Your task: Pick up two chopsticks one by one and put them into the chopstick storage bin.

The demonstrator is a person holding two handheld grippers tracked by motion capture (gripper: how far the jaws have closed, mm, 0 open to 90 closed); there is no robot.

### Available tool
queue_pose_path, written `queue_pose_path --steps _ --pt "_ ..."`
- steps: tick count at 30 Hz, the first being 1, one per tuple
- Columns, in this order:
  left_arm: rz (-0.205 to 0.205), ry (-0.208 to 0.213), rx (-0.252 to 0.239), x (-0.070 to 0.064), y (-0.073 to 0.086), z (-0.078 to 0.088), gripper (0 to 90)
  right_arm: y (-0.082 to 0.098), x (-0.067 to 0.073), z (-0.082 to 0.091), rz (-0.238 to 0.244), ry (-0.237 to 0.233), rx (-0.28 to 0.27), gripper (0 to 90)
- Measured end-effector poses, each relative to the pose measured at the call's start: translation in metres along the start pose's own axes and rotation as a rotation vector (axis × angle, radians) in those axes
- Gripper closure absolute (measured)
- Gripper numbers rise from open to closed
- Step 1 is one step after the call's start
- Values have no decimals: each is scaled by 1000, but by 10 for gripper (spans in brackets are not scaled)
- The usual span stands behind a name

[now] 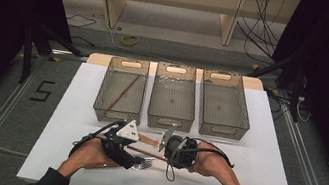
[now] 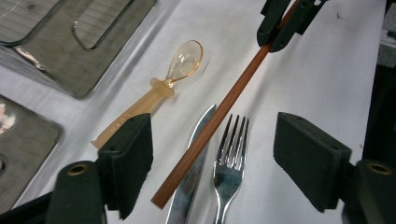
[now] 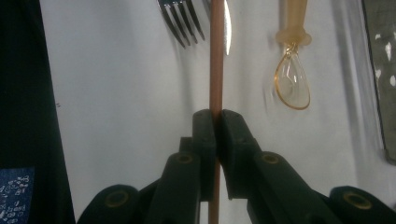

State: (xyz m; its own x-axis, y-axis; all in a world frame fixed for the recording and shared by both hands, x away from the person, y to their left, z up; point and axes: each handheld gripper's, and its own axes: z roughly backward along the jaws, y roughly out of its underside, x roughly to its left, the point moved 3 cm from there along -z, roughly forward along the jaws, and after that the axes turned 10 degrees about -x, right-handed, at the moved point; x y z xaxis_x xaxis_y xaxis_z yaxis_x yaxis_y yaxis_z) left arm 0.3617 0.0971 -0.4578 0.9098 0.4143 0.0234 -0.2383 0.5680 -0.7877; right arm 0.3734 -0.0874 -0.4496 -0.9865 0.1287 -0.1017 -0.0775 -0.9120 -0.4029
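White counter [image 1: 262,164] carried three grey bins [image 1: 174,96] along its far edge, dark floor around it. Right tongs [image 3: 215,116] were clamped on the brown chopstick [image 3: 216,56]. Its free end ran between the left tongs [image 2: 212,154], whose pads stood apart and clear of it, above the knife [image 2: 191,172] and beside the fork [image 2: 229,158].

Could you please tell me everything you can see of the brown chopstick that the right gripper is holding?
The chopstick is a thin, straight, reddish-brown stick, wood by its look. The right gripper is clamped shut on it. It slants out across the knife, beside the fork, its free end between the open jaws of the left gripper, untouched.
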Motion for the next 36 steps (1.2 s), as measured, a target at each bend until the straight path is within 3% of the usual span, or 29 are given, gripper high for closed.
queue_pose_path --steps 7,12,27,36 --pt "-57 21 74 -7 0 -7 369 -5 9 2 22 -15 -2 854" --pt "-73 42 124 -10 -2 -13 435 -8 12 3 48 -19 -8 854" --pt "-115 89 162 -17 -5 -20 620 -10 18 5 74 -32 -20 853" --pt "-144 119 161 -20 -4 -21 738 -11 19 5 91 -44 -26 852"
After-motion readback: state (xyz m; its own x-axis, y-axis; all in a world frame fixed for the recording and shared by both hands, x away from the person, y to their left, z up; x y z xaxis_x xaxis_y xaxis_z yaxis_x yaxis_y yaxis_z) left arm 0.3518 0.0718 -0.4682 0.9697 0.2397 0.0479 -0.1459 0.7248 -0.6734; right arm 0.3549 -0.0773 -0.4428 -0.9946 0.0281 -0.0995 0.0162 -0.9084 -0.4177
